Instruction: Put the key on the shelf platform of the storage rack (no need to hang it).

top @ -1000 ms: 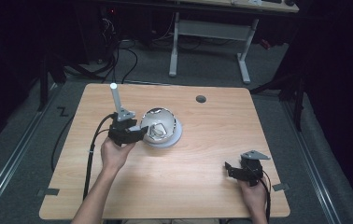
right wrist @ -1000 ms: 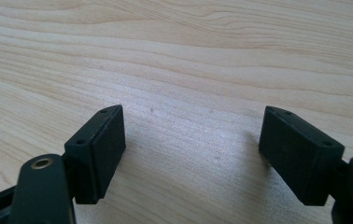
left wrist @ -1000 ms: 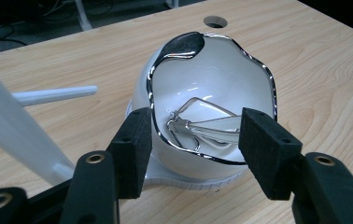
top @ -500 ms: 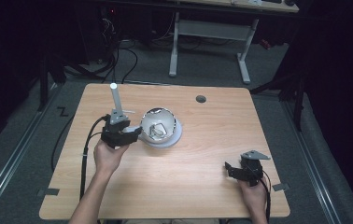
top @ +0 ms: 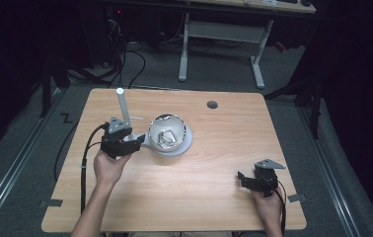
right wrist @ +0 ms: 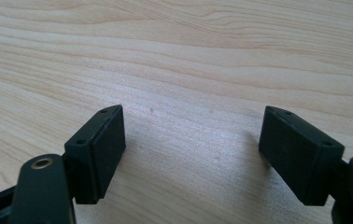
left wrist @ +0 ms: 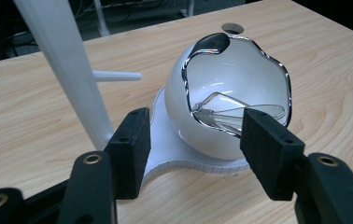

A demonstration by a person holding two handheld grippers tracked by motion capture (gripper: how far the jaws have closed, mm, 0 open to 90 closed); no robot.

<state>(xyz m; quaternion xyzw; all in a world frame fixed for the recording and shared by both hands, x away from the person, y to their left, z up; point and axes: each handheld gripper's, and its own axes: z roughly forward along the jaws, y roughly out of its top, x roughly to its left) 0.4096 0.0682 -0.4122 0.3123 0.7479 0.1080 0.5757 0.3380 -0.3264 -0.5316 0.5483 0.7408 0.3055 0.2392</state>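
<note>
Whisk (left wrist: 240, 114) lies inside the white bowl-shaped shade (left wrist: 230, 88), a detail the left gripper view makes plain while the high view gives just a glint of wire. Nearest the person, the right gripper (top: 246, 178) rests low near the table's (top: 214, 207) front right corner, jaws spread over bare wood. Farther in, the left gripper (top: 137, 143) hovers with jaws apart beside the white base (left wrist: 174, 149) and upright white post (top: 123, 111). Beyond sits a round cable hole (top: 212, 104).
</note>
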